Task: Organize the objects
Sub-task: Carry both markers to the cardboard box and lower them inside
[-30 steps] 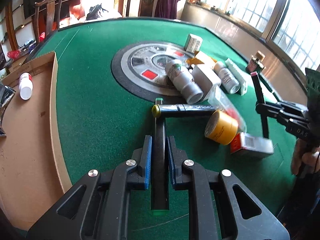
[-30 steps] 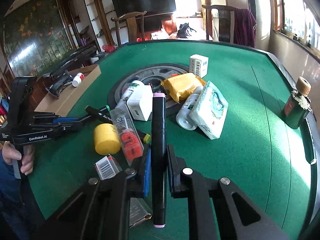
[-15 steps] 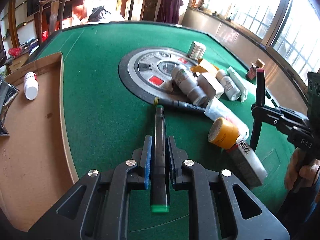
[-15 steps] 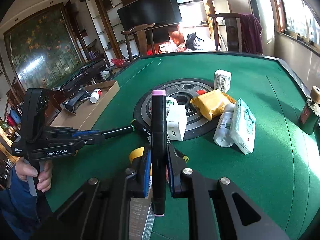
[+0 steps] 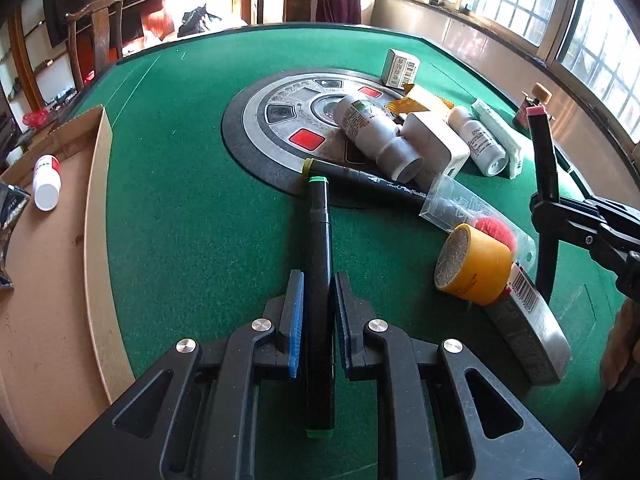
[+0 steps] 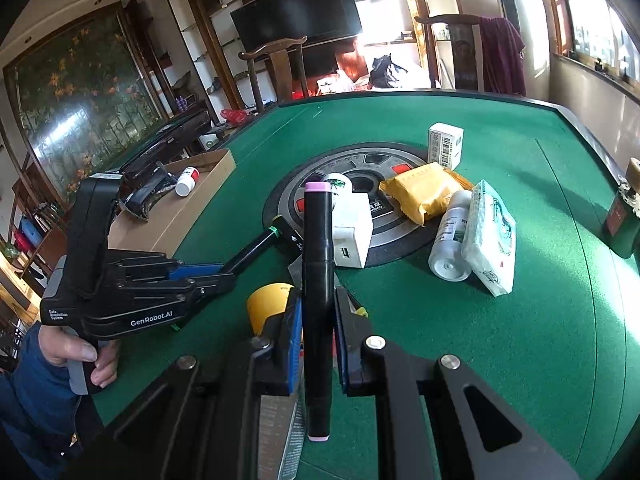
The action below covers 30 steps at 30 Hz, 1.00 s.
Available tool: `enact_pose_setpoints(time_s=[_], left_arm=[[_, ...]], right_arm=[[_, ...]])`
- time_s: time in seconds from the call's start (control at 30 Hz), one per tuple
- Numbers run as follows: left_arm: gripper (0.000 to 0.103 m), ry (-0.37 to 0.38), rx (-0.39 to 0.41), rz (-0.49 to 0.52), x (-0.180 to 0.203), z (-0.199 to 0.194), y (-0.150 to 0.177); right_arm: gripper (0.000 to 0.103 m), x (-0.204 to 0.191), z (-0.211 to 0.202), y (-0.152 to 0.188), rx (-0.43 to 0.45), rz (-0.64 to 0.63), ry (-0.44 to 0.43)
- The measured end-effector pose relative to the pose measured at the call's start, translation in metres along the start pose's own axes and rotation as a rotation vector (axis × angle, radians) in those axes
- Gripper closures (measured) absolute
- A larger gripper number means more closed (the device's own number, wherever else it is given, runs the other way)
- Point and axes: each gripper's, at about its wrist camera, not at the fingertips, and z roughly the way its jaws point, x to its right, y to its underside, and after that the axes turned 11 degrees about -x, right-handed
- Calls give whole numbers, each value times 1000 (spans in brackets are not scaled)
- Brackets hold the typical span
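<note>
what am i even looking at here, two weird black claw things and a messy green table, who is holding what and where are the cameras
These are two hand-held grippers, one in each of a person's hands, not a robot. Each carries a fisheye camera that looks along its own fingers.

In the left camera's picture the left gripper is shut on a black marker with green ends. In the right camera's picture the right gripper is shut on a black marker with pink ends; the other gripper and the hand show on its left.

On the green table lie bottles, small boxes, a yellow tape roll, a third marker and a cardboard tray at the left edge.
</note>
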Motion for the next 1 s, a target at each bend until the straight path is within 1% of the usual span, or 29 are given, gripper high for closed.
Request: enact_pose_setpoints(time_s=[0.03, 0.1, 0.2, 0.33, 0.5, 0.63, 0.73, 0.87, 1.0], left_arm=[[89, 16, 7, -1, 0, -2, 2], [89, 6, 40, -6, -1, -9, 4], [89, 46, 97, -26, -8, -26, 5], [89, 70, 158, -52, -18, -45, 6], [89, 88, 208, -97, -37, -63, 4], [89, 101, 254, -146, -58, -79, 7], [89, 106, 286, -188, -76, -91, 11], [89, 70, 327, -254, -107, -106, 20], [89, 43, 327, -335, -143, -111, 27]], right_arm=[[90, 0, 0, 0, 1, -1, -4], [90, 1, -2, 0, 11, 2, -4], [90, 2, -5, -1, 27, 13, -4], [90, 1, -12, -6, 62, 32, -1], [90, -16, -19, -15, 94, 16, -8], [90, -44, -20, -28, 101, -33, -28], [90, -71, -16, -45, 95, -73, -67], [90, -119, -1, -67, 74, -136, -121], [90, -159, 27, -93, 24, -162, -173]])
